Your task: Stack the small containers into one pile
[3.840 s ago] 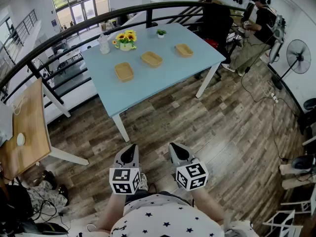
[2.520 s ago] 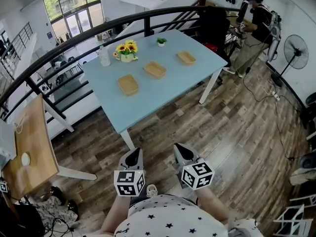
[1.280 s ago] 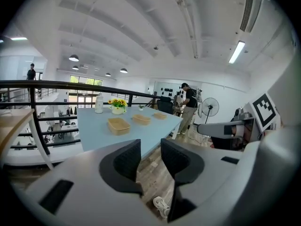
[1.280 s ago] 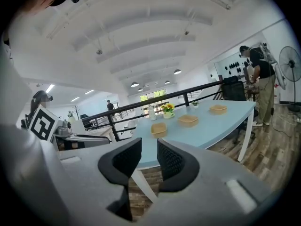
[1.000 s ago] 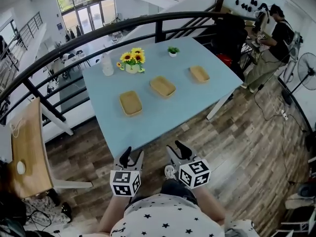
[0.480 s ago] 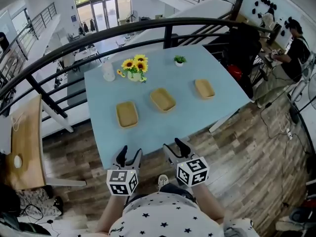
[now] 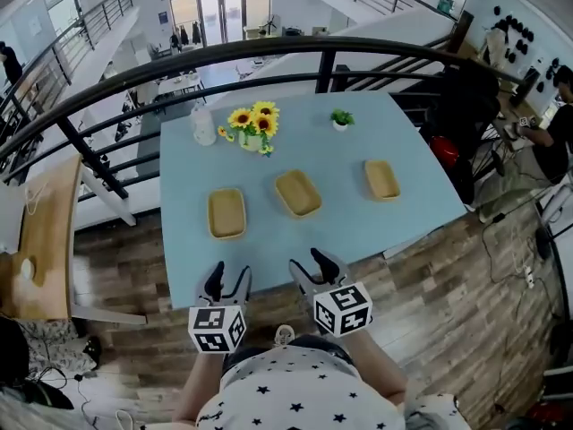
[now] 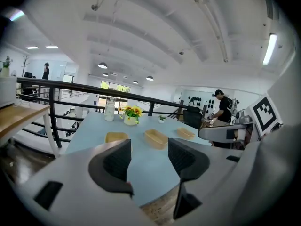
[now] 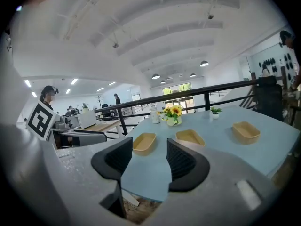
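Observation:
Three shallow tan containers lie apart in a row on the light blue table [image 7: 269, 240]: a left container [image 7: 226, 213], a middle container [image 7: 297, 193] and a right container [image 7: 382, 179]. In the left gripper view they show as left container [image 8: 116, 137], middle container [image 8: 156, 138], right container [image 8: 186, 133]; in the right gripper view as left container [image 9: 144, 142], middle container [image 9: 190, 137], right container [image 9: 246, 131]. My left gripper [image 7: 226, 280] and right gripper [image 7: 314, 264] hang over the table's near edge, both open and empty, well short of the containers.
A vase of sunflowers [image 7: 253, 124], a clear bottle [image 7: 203, 124] and a small potted plant [image 7: 340, 117] stand at the table's far side. A black railing [image 7: 206, 56] curves behind it. A wooden desk [image 7: 40, 240] is at the left, a person [image 7: 560, 124] at the right.
I have walked from the wooden floor up to the table, which now fills the middle of the view. Both grippers went from narrow to wide open and now reach the table's near edge.

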A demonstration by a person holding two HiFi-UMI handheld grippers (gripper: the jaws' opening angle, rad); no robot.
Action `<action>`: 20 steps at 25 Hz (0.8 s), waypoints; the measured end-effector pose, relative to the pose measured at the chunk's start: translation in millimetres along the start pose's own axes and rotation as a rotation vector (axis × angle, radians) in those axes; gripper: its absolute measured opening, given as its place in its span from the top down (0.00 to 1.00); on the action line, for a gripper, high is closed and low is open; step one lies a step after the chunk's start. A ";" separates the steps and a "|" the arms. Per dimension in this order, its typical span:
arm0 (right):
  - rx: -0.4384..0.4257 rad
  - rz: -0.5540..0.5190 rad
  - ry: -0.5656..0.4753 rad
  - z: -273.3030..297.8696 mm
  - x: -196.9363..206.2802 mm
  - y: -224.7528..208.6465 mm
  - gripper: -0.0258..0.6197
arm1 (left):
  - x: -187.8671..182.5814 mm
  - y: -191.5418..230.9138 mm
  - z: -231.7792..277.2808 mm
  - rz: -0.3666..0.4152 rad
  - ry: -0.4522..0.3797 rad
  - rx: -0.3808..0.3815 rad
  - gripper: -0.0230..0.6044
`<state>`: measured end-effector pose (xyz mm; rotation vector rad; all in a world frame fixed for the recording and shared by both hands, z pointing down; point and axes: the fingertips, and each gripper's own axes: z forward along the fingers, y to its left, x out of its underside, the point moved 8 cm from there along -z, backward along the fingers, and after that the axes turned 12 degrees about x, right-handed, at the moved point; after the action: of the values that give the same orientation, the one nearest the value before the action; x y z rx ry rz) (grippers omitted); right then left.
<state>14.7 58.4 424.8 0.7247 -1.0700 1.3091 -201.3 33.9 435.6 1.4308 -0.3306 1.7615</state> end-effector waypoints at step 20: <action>-0.136 -0.048 0.090 101.5 -11.6 20.6 0.63 | 7.3 60.5 0.7 -0.124 0.032 -0.165 0.60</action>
<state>-25.5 -34.6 449.3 0.5813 -1.0516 1.2041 -244.8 -1.3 459.7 1.2779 -0.3537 1.6167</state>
